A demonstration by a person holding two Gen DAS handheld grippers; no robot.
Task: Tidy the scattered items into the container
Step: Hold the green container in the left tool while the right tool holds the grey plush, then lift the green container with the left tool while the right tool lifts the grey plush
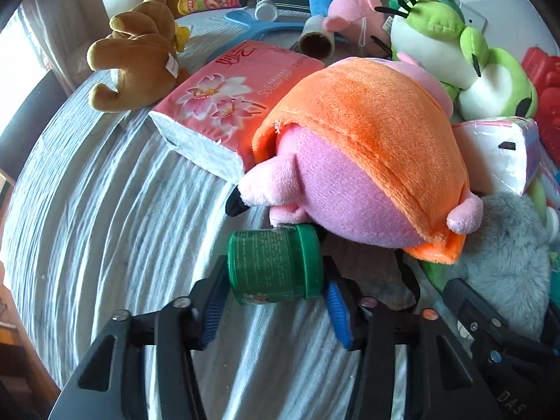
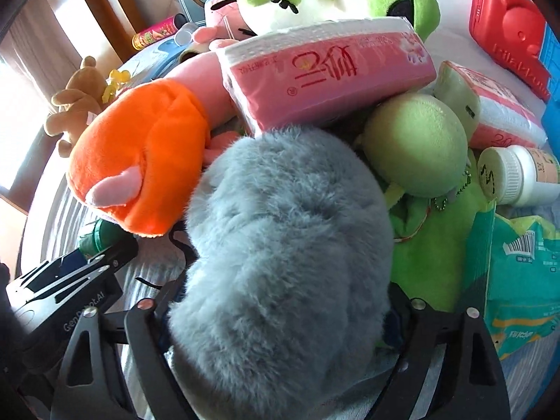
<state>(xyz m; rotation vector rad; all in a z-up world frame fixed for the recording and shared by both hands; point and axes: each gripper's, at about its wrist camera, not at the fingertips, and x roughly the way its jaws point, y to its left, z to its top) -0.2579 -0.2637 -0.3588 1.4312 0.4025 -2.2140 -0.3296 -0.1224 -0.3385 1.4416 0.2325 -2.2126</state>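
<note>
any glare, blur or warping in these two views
Left wrist view: window light blows out the left edge, and the striped cover bows into fisheye arcs. Right wrist view: the left side is overexposed too, and the grey plush fills the foreground, hiding the jaws.

Green jar (image 1: 276, 266) with a green screw lid, lying on its side on the white ribbed bedcover (image 1: 115, 217), lid toward the pile. Grey furry plush (image 2: 280, 245), slumped against the orange-and-pink plush pig (image 1: 364, 161). Pink tissue pack (image 1: 227, 105) lying flat beyond the pig; a second tissue pack (image 2: 325, 80) resting atop the heap.
</note>
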